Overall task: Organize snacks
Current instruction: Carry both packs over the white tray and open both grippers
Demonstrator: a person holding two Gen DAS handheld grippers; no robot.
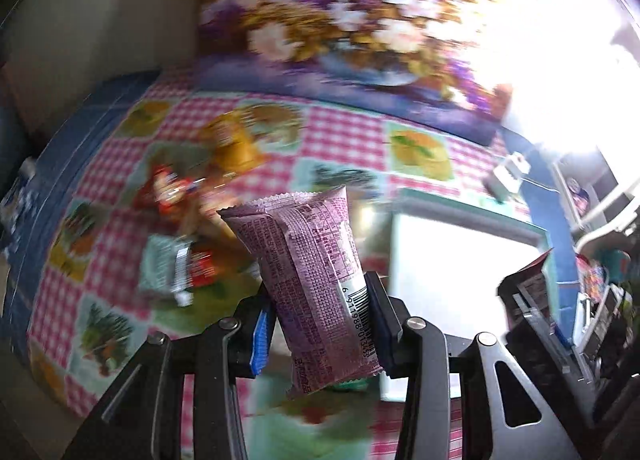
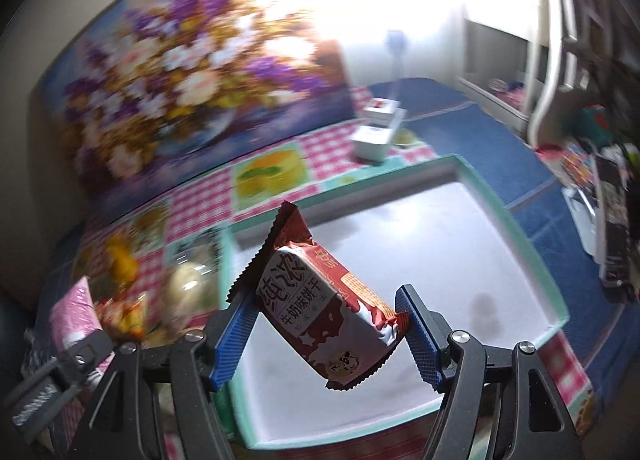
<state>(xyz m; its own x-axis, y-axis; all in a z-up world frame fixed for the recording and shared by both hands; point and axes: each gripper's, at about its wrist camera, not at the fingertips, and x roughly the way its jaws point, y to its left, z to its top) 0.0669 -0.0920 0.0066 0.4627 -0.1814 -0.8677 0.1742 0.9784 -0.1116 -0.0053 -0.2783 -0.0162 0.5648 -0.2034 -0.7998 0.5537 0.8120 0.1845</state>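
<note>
My left gripper (image 1: 320,324) is shut on a purple snack packet (image 1: 312,272) that stands upright between its blue pads, above the checked tablecloth. To its right lies a white tray with a teal rim (image 1: 460,244). My right gripper (image 2: 326,328) is shut on a red and white biscuit packet (image 2: 320,300), held tilted over the white tray (image 2: 500,260). In the right wrist view the left gripper (image 2: 80,356) shows at the lower left with the pink packet (image 2: 76,312). In the left wrist view the right gripper (image 1: 536,300) shows at the right edge, its fingertips hidden behind its packet.
Several loose snacks lie blurred on the pink checked tablecloth (image 1: 344,132) left of the tray: a red one (image 1: 168,192), a yellow one (image 1: 236,148), a silver-green one (image 1: 168,268). A flower painting (image 2: 180,72) leans at the back. A small white box (image 2: 376,132) stands behind the tray.
</note>
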